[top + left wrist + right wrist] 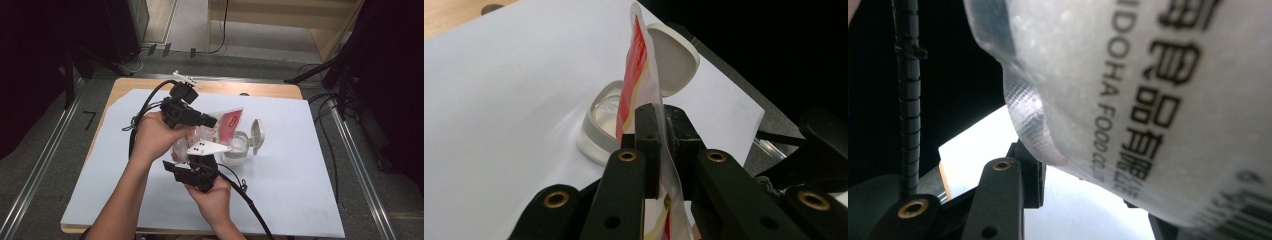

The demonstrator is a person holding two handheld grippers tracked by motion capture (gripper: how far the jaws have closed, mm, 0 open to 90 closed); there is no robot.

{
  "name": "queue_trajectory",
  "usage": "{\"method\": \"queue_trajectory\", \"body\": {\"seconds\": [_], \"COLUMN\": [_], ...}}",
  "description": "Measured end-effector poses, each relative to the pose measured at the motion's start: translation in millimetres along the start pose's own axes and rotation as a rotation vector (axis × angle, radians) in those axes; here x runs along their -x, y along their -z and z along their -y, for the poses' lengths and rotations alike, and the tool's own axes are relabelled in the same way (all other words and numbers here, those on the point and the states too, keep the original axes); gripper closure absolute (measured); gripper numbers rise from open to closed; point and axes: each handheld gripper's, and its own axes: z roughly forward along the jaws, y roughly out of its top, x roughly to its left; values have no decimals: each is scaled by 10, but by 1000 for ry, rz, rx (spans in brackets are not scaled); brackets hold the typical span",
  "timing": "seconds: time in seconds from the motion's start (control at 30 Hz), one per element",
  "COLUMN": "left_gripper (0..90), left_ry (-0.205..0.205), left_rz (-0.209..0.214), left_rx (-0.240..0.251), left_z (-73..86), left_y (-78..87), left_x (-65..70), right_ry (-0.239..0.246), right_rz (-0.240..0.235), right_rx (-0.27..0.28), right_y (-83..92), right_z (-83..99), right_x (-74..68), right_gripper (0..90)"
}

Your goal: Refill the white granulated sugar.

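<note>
both grippers are working on one red-and-white food packet, which is hanging in the air just beside and above the small white container with its hinged lid flipped open on the white sheet.

the risk, as i judge it, is a spill: if the packet tears or tips off line, its contents could be landing on the sheet instead of in the container. a slip from the thin pinched edge could also be dropping the whole packet onto the container and knocking it.

the left gripper is reaching in level from the left, its jaws pinching shut on the packet's flat edge, as the left gripper view is showing. the right gripper is pointing up from below, wrist turned toward the packet; its jaws are standing partly closed around the packet's bulging clear bottom, and they appear to be gripping it.
</note>
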Motion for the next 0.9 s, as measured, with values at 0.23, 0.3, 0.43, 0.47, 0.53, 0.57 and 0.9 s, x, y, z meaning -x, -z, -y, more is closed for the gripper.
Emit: {"method": "queue_trajectory", "body": {"seconds": [0.23, 0.3, 0.43, 0.47, 0.53, 0.57, 0.9], "left_gripper": [866, 865, 863, 863, 863, 863, 856], "left_ry": [-14, -17, -11, -12, -9, -10, 2], "left_rz": [-8, -6, 6, 4, 10, 8, 24], "left_rx": [-23, -29, -45, -50, -52, -58, -64], "left_z": [23, 28, 40, 44, 53, 58, 107], "left_y": [21, 27, 36, 40, 42, 47, 60], "left_x": [-3, -17, -38, -46, -52, -55, -102], "right_ry": [21, 20, 25, 28, 32, 35, 63], "right_rz": [-5, -7, -4, -6, -4, -2, 7], "right_rx": [-3, 2, -7, -6, -9, -10, -24], "right_y": [-23, -37, -55, -59, -64, -66, -101], "right_z": [46, 56, 71, 77, 91, 96, 144], "right_x": [4, 6, 0, 1, -3, -3, -4], "right_gripper": [594, 582, 573, 570, 573, 575, 575]}}
